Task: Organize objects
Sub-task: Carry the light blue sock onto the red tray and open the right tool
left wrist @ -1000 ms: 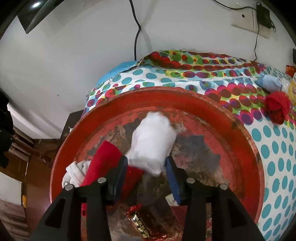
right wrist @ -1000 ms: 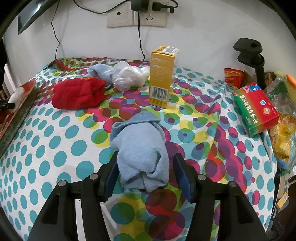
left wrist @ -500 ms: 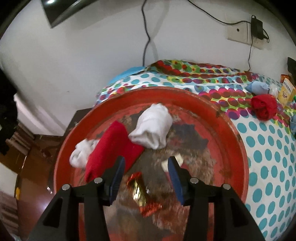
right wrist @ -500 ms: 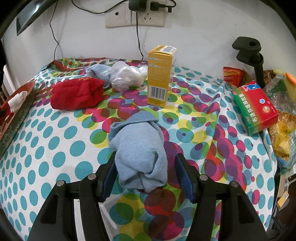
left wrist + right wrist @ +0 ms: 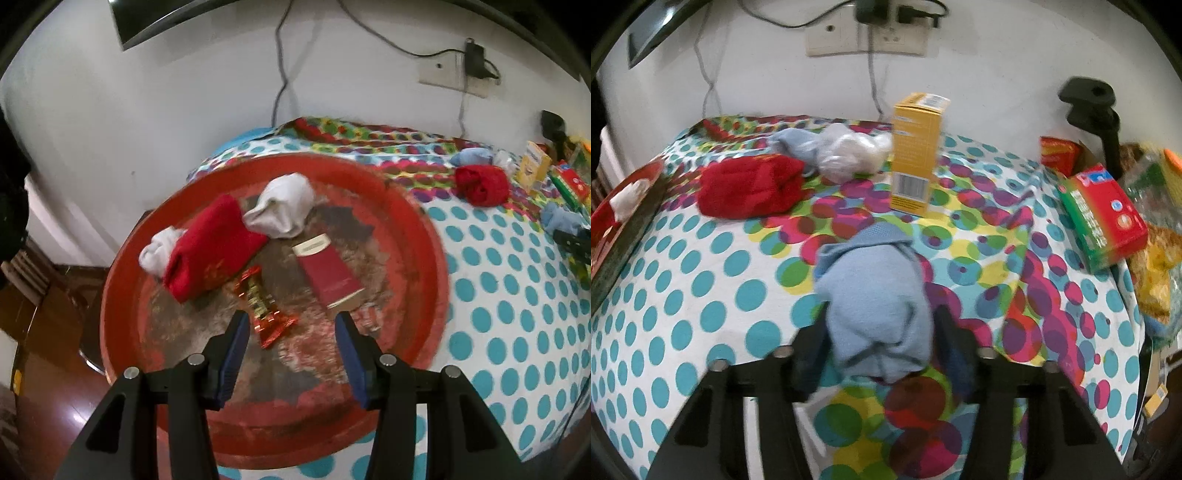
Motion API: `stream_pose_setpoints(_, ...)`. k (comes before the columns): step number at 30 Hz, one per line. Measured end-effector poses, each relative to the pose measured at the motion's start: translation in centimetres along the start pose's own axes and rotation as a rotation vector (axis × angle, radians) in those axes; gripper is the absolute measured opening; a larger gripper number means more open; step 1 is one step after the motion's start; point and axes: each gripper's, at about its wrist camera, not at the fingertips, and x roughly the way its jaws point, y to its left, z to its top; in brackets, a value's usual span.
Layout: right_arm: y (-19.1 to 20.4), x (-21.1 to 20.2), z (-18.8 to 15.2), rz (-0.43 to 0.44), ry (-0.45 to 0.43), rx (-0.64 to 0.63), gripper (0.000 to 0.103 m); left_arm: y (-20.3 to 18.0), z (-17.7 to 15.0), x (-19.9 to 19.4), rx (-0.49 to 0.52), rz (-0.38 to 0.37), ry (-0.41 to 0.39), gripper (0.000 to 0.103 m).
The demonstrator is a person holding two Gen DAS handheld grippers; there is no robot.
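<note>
My left gripper (image 5: 291, 332) is open and empty above the near part of a round red tray (image 5: 424, 236). In the tray lie a white sock roll (image 5: 282, 210), a red sock (image 5: 212, 247), a second white sock (image 5: 157, 249), a red box (image 5: 328, 271) and a candy wrapper (image 5: 264, 306). My right gripper (image 5: 881, 332) has its jaws on either side of a light blue sock roll (image 5: 877, 299) on the dotted cloth. A red sock roll (image 5: 751, 190), another blue sock (image 5: 794, 142) and a clear plastic bag (image 5: 849, 153) lie further back.
A yellow carton (image 5: 916, 151) stands upright behind the blue sock. A red and green box (image 5: 1102, 216) and snack packets (image 5: 1152, 266) lie at the right edge. A black clamp stand (image 5: 1097, 107) rises at the back right. The tray's rim (image 5: 624, 221) shows at the left.
My left gripper let go of the white sock roll in the tray and pulled back and up. My right gripper moved slightly forward around the blue sock roll.
</note>
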Motion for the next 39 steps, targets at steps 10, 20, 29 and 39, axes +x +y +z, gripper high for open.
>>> stream_pose_setpoints(10, 2.4, -0.5, 0.5, -0.118, 0.035, 0.075, 0.028, 4.3, 0.4, -0.9, -0.103, 0.021, -0.027, 0.049)
stream_pose_setpoints(20, 6.9, -3.3, 1.8, -0.090, -0.001, 0.053, 0.028, 8.8, 0.4, -1.5, -0.246, 0.073, -0.037, 0.049)
stream_pose_setpoints(29, 13.6, -5.7, 3.5, 0.026, -0.022, -0.014, 0.028, 11.3, -0.2, -1.1, -0.318, 0.081, 0.002, 0.049)
stream_pose_setpoints(39, 23.3, -7.7, 5.6, 0.177, -0.040, -0.143, 0.028, 13.5, -0.6, -1.1, -0.366, 0.102, 0.019, 0.049)
